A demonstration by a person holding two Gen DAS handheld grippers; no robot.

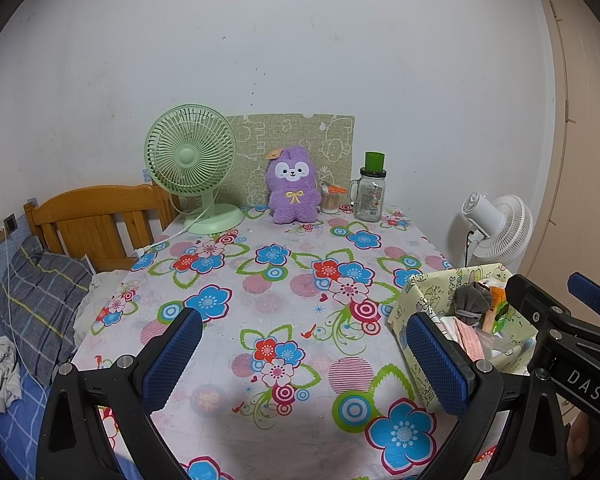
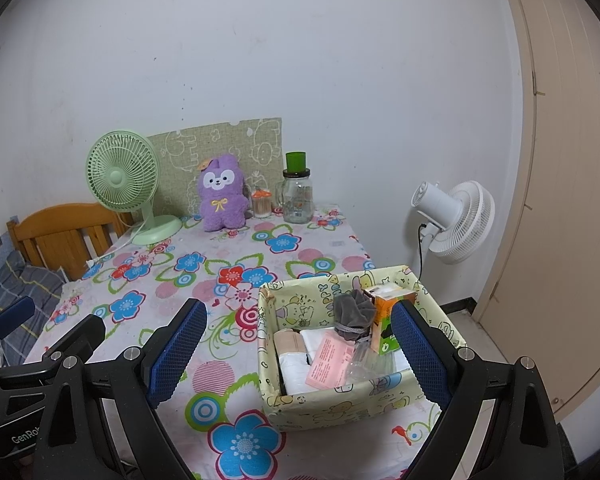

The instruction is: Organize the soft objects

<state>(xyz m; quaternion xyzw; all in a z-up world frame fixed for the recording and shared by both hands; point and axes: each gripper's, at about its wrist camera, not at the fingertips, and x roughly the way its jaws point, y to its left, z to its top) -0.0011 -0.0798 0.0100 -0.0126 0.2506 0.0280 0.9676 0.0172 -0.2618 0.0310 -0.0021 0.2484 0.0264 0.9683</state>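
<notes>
1. Floral tablecloth (image 1: 260, 280) is covering the table, which is standing against a white wall.
2. Green fan (image 1: 191, 152) is sitting at the far edge, beside the purple plush rabbit (image 1: 294, 188), which is standing upright and untouched.
3. Patterned fabric box (image 2: 340, 404) is sitting near the right front, holding a grey cloth bundle (image 2: 352, 312) and packets.
4. Left gripper (image 1: 304, 354) is hovering with jaws apart, empty; right gripper (image 2: 300, 354) likewise, spread above the box.
5. Judgement: the rabbit is probably next; gripping its body centrally should be avoiding the glass jar (image 1: 369, 198) close by.

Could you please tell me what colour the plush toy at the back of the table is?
The plush toy is purple; clearest in the left wrist view.
</notes>
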